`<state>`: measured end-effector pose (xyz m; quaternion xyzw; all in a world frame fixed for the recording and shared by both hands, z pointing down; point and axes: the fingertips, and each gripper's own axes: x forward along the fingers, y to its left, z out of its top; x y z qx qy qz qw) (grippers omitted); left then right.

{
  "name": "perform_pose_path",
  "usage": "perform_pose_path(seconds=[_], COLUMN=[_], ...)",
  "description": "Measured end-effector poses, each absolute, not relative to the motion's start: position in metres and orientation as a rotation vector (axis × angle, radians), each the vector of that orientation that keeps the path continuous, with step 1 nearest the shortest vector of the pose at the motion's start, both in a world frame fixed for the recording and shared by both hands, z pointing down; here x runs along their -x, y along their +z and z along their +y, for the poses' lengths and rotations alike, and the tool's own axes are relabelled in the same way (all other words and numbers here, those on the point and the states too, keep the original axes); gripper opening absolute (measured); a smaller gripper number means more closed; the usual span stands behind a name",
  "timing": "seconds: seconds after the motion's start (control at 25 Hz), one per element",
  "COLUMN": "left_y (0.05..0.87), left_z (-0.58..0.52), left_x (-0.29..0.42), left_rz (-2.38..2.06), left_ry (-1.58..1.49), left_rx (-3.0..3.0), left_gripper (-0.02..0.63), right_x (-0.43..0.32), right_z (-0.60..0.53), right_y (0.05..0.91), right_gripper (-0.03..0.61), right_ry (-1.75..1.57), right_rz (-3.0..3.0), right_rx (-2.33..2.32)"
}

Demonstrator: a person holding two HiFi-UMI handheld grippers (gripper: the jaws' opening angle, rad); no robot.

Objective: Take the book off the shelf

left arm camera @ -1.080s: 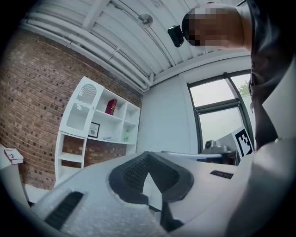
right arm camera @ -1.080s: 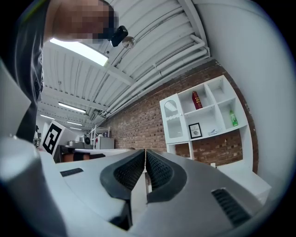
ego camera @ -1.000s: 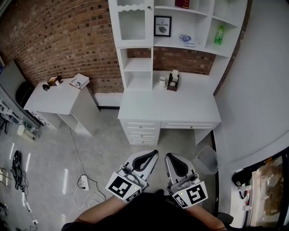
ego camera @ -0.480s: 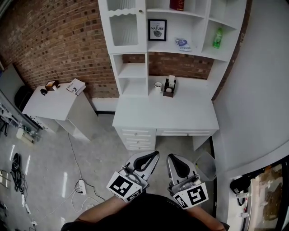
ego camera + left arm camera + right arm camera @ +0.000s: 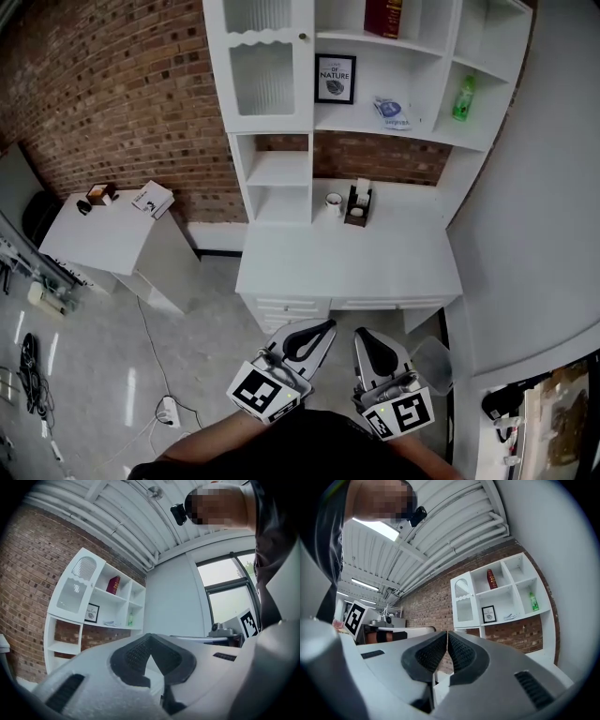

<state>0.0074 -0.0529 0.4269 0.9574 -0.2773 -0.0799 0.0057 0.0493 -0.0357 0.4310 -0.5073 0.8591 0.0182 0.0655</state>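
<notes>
A dark red book (image 5: 382, 17) stands upright on the top shelf of the white hutch (image 5: 281, 178). It also shows small and far off as the book (image 5: 113, 585) in the left gripper view and the book (image 5: 491, 579) in the right gripper view. My left gripper (image 5: 314, 330) and right gripper (image 5: 367, 339) hang side by side low in the head view, just short of the desk's front edge and far below the book. The left gripper (image 5: 149, 637) has its pad tips touching and holds nothing. The right gripper (image 5: 447, 634) is likewise shut and empty.
The white desk (image 5: 347, 262) carries a mug (image 5: 334, 200) and a brown holder (image 5: 356, 204). A framed picture (image 5: 335, 79), papers (image 5: 391, 110) and a green bottle (image 5: 462, 97) sit on the shelf below the book. A side table (image 5: 103, 230) stands left; a waste bin (image 5: 433, 361) stands right.
The desk and hutch have drawn nearer and the book has come fully into the head view. Both grippers travelled forward together, still shut.
</notes>
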Motion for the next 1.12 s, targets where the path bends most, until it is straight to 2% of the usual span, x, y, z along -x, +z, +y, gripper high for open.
perform_pose_path(seconds=[0.68,1.12], left_y=[0.405,0.424], left_z=[-0.201,-0.267], left_x=[0.083,0.065], left_rz=[-0.829,-0.837], left_ry=[-0.220,-0.184], left_rx=[-3.030,-3.009], left_gripper=[0.005,0.005], right_x=[0.055,0.040], right_z=[-0.195,-0.261], right_y=[0.412,0.428], right_gripper=[0.020,0.020], right_ry=[0.057,0.011], right_rz=[2.597,2.631], right_rx=[1.485,1.459])
